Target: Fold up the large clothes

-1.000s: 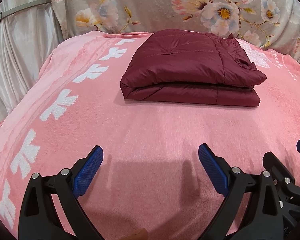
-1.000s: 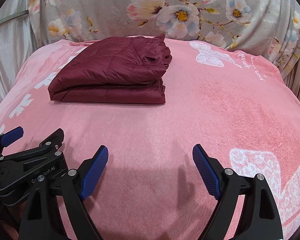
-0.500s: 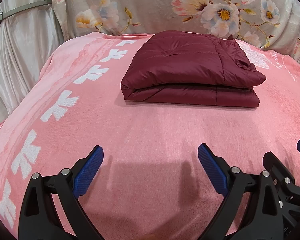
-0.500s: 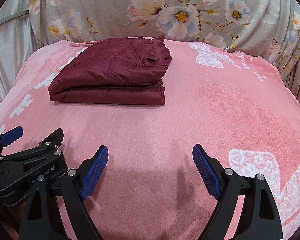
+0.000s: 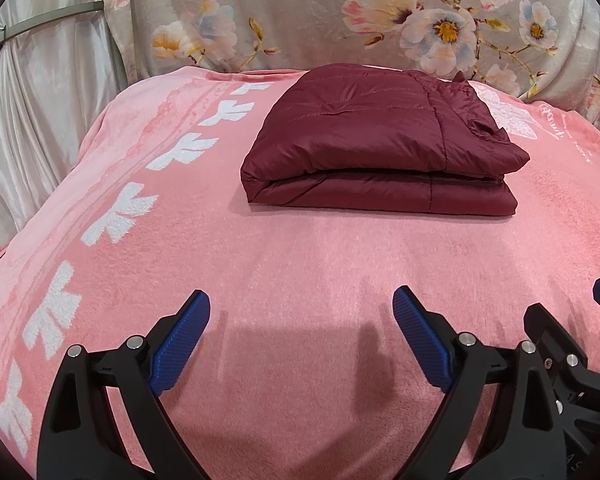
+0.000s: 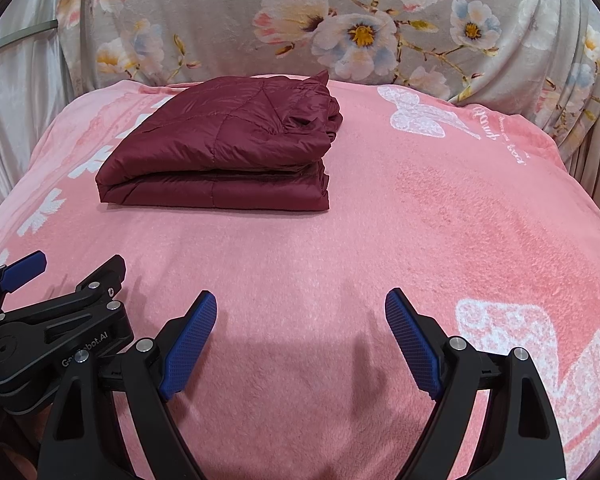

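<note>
Floral drapery (image 5: 420,20) in grey with pink, white and blue blossoms hangs behind the work surface, with pale satin curtain (image 5: 40,120) to its left. Below it spreads a pink fleece blanket (image 5: 300,260) — a row of white leaf-like motifs (image 5: 120,212) runs down its left side, and a white butterfly print (image 6: 416,116) sits near the far right corner. Beside the butterfly runs white cursive writing (image 6: 508,142), too small and slanted to read.

On the far half of the blanket lies the maroon quilted jacket (image 5: 380,148), folded into a neat rectangular stack of layers, its fold facing the cameras and a bunched edge at its right end. In the right wrist view it lies left of centre (image 6: 228,148).

Both grippers hover over the near part of the blanket, well apart from the jacket. The left gripper (image 5: 302,344) has its jaws spread wide, blue textured pads (image 5: 180,344) with nothing between them. The right gripper (image 6: 300,344) stands equally wide and holds nothing. In the right wrist view the left gripper's black body shows at the lower left, bearing partly hidden white lettering (image 6: 84,350) — it reads roughly "Ge…obot.AI".
</note>
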`<state>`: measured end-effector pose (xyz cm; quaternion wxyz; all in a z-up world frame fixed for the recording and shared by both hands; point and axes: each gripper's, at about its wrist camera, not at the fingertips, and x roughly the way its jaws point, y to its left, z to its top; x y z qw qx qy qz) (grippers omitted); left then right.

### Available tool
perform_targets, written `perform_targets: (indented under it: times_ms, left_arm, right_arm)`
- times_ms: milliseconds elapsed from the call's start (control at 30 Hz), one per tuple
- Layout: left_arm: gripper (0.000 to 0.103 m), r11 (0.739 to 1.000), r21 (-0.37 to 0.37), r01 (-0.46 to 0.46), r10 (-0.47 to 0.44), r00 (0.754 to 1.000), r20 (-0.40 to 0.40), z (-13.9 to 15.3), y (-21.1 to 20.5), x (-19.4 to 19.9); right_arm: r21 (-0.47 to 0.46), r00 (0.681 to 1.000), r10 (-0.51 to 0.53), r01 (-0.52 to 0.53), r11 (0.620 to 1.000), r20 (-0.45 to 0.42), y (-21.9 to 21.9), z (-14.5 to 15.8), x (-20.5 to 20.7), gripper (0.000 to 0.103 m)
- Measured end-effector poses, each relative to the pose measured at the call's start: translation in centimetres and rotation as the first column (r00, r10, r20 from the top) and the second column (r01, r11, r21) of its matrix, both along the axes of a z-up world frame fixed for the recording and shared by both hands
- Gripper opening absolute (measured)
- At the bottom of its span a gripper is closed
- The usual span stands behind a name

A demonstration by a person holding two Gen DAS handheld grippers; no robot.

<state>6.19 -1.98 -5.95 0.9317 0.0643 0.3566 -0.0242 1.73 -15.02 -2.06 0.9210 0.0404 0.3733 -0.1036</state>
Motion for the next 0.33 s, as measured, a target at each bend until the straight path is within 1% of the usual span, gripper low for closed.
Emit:
perform_targets:
  times_ms: [333]
  left_arm:
    - [0.090, 1.000, 0.004, -0.004, 0.004, 1.000, 0.005, 0.05, -0.03, -0.11]
  right_arm:
    - [-0.010, 1.000, -0.010, 0.010, 1.000, 0.006, 0.30, 0.29, -0.12, 0.084]
